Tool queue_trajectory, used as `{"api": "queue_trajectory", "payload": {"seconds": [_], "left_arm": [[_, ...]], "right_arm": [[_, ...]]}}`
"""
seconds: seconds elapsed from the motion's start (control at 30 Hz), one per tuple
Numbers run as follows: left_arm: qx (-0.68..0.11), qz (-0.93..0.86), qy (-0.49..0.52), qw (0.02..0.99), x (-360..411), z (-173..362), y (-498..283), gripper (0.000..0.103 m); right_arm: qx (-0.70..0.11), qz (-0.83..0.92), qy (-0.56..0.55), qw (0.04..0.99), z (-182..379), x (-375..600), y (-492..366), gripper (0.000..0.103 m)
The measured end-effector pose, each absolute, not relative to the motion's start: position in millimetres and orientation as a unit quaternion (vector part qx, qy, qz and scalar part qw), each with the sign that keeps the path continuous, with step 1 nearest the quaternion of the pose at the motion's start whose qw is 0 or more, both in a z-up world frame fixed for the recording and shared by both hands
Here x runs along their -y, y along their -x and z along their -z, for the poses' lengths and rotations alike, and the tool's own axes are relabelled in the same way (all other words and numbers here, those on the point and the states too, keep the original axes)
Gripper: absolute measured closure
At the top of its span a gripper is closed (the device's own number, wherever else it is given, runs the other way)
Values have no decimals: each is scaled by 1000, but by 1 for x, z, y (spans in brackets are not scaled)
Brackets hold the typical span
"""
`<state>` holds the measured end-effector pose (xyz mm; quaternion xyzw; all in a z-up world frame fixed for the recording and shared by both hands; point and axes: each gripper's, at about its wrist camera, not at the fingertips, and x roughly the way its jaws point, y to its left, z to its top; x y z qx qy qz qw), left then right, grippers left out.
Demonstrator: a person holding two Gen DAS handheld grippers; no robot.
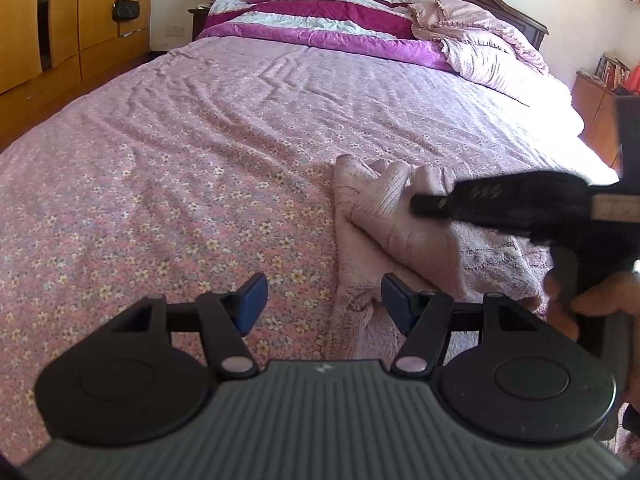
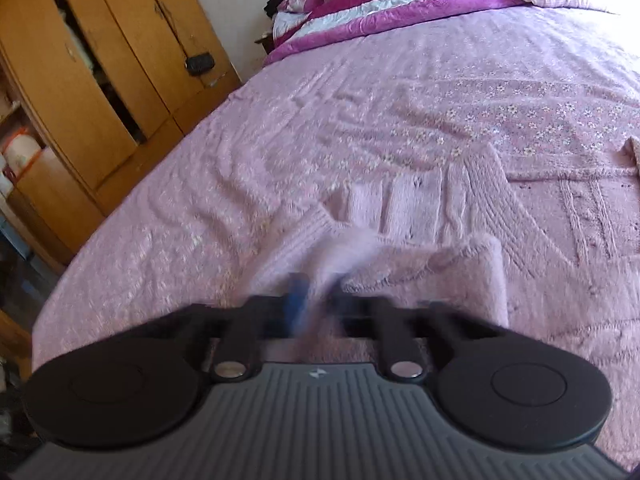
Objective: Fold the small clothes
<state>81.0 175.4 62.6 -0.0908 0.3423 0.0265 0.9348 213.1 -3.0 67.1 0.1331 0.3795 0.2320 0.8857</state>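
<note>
My right gripper (image 2: 316, 300) is clamped tight on a fold of the pink knit sweater (image 2: 420, 248), its blurred blue pads (image 2: 298, 296) pinching the cloth. My left gripper (image 1: 322, 304) hangs with its jaws well apart and empty, its right pad over the garment's near edge. The sweater lies on the flowered bedsheet (image 1: 160, 184) near the bed's foot; a magenta striped quilt (image 1: 320, 20) is piled at the head.
</note>
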Motion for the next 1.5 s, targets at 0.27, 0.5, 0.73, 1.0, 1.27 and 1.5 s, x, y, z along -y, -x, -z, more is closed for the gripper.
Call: {"api": "queue_trajectory", "payload": {"seconds": [0.27,0.5,0.73,1.0,1.27,1.5], "left_arm": [[-330,2,74,941,-158,-69,-98,39],[-332,18,37,942,-133,-61,-127,39],[-358,-4,11,934,-123,-43,-140,39],[-361,-11,2,933,-120,-38,-139,37],[-364,-17,9,931,-120,-36,-140,35],[-367,-23,21,930,-121,-35,-140,35]], "right_arm": [[-224,-189,-122,948,-123,61,-171,95],[-131,-87,-4,988,-150,120,-125,95],[-147,1,80,986,-111,176,-103,95],[-286,15,-18,958,-44,231,-78,78],[-275,-9,-148,950,-61,268,-58,43],[-319,2,-167,933,-60,277,-112,42]]}}
